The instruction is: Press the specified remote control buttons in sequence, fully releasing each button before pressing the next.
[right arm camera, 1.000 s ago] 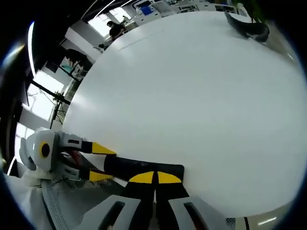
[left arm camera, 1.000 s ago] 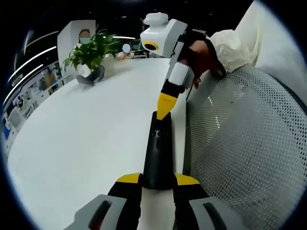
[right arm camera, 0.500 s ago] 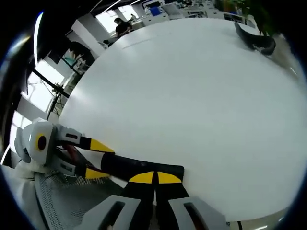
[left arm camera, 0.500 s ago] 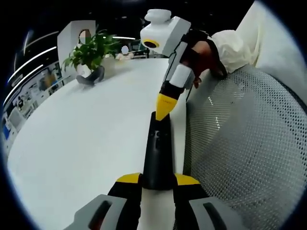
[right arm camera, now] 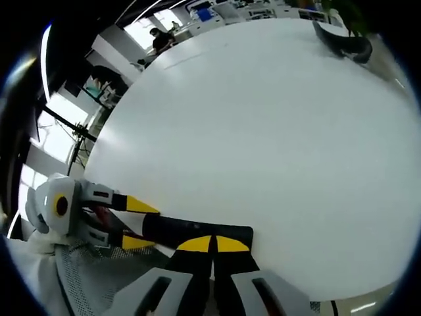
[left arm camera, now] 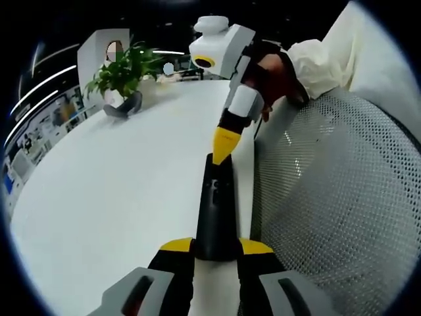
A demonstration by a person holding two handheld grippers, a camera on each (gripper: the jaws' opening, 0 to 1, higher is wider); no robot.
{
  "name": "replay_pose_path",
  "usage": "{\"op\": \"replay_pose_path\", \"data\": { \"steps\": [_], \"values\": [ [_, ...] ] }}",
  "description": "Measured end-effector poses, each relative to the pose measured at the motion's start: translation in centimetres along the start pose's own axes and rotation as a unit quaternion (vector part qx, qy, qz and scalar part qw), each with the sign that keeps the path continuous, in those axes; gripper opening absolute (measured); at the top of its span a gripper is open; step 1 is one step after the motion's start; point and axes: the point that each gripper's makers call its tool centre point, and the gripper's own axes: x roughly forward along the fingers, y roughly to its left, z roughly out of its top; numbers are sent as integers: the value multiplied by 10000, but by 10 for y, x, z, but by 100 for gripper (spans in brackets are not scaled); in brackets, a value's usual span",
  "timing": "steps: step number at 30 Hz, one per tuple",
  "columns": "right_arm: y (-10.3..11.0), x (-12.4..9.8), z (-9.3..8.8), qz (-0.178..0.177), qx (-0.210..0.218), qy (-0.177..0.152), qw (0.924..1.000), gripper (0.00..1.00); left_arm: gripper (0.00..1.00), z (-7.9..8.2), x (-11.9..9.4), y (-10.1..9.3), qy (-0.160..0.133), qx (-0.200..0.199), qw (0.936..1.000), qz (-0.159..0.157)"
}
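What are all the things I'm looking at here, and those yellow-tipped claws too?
Remote control: one, black, long and slim, lying at the near edge of the table, one end between the left gripper's tips.
Table: one, white, round, large.
Potted plant: one, green leaves in a dark and white pot, at the far side of the table.
Mesh chair back: one, white, perforated, right beside the table edge.
Left gripper: one, black and grey with yellow tips, shut on the remote control's near end.
Right gripper: one, white and black body, yellow tips closed together, resting on the remote control's far end.
Person's hand: one, in a dark glove with a white sleeve, holding the right gripper.
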Motion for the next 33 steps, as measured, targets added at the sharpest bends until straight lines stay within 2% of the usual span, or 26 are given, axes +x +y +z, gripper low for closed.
{"op": "replay_pose_path", "data": {
  "steps": [7, 21, 26, 33],
  "values": [
    [9, -2, 8, 277, 66, -227, 9993, 0, 24, 2, 2, -5, 5, 60, 10000, -73],
    [9, 7, -1, 186, -91, 75, 9998, 0, 24, 2, 2, -4, -21, 39, 10000, -72],
    [9, 7, -1, 139, -181, 72, 9997, 0, 24, 2, 2, -4, -16, 47, 10000, -75],
    [7, 7, -1, 195, 61, 18, 9998, 0, 24, 2, 2, -4, -26, 51, 10000, -77]
  ]
}}
